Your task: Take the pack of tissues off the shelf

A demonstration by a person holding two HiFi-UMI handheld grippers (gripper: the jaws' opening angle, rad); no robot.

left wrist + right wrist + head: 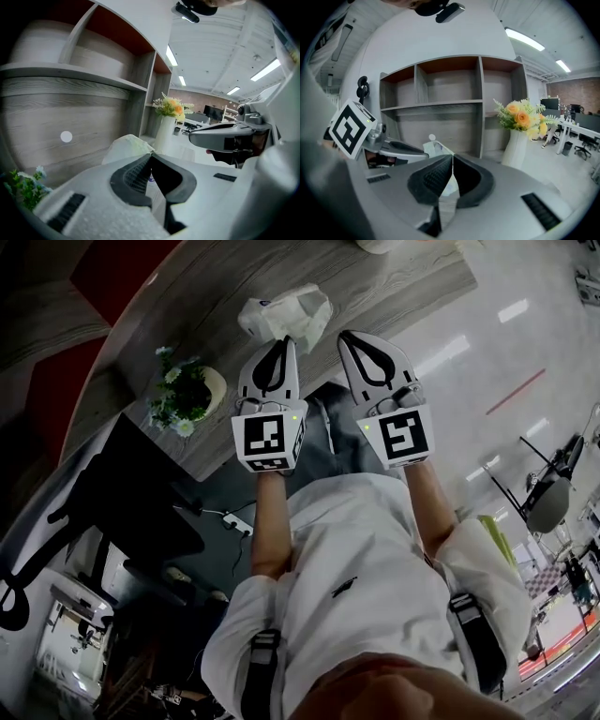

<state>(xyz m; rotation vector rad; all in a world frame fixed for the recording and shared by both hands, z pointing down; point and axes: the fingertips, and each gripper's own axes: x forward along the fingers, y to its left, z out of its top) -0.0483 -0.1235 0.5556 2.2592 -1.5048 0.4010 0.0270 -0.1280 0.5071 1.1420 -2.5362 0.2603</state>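
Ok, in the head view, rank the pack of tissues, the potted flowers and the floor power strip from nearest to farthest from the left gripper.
From the left gripper:
1. pack of tissues, just ahead of its tips.
2. potted flowers, off to its left.
3. power strip, well below, down on the floor.

I've got the pack of tissues half hidden behind my left gripper, and its print's too blurred to read
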